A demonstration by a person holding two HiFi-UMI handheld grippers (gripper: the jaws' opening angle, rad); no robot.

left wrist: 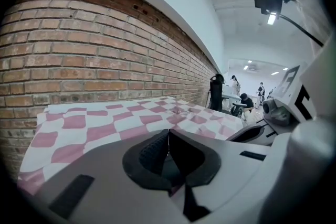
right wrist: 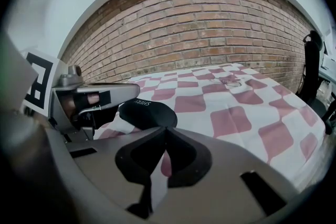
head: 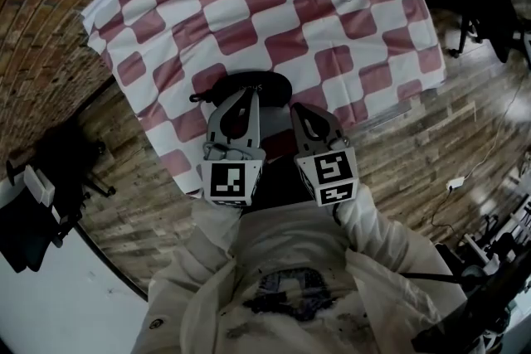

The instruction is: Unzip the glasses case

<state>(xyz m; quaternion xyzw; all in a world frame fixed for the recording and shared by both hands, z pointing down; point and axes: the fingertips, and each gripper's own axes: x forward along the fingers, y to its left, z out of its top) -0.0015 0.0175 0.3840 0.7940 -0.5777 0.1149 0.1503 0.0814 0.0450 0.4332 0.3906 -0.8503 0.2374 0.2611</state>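
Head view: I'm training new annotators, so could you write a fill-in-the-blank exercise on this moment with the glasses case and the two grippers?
1. The red-and-white tablecloth under the black oval glasses case has a ____ pattern.
2. The left gripper and the right gripper both have their jaws ____.
3. The wall behind the table is built of ____.

Missing words: checked; shut; brick.
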